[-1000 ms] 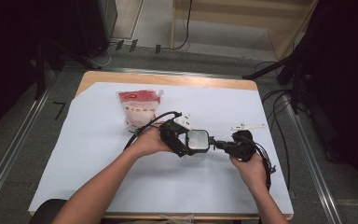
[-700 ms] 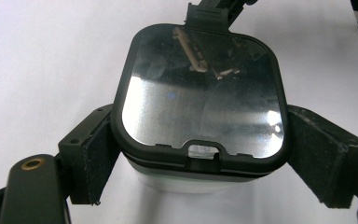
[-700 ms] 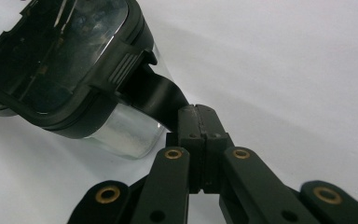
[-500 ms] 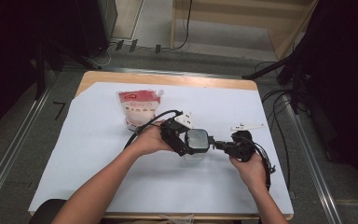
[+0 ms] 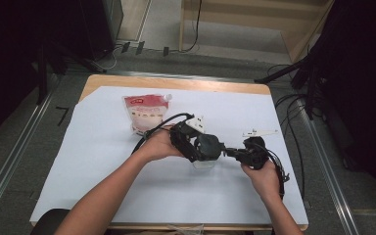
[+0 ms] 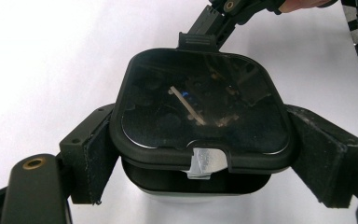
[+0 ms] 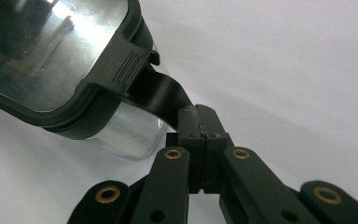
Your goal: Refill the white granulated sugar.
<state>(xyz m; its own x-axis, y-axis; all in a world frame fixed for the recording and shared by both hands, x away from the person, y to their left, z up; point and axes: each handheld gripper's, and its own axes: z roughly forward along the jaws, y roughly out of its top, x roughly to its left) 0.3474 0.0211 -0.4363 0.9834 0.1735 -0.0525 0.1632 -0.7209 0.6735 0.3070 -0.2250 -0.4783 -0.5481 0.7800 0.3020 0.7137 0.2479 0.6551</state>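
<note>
White sheet (image 5: 103, 161) covers wooden table (image 5: 176, 83); grey floor.

Could not read the print on the red and white pouch (image 5: 146, 113), too small in the high view. Saw the container (image 7: 74, 60) cut off at the top and left edges in the right gripper view; contents under its reflective lid (image 6: 200, 105) unclear.

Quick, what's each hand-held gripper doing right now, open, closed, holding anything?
Left hand-held gripper: closed on the sides of the black-lidded container.
Right hand-held gripper: closed on the lid's black tab.
</note>
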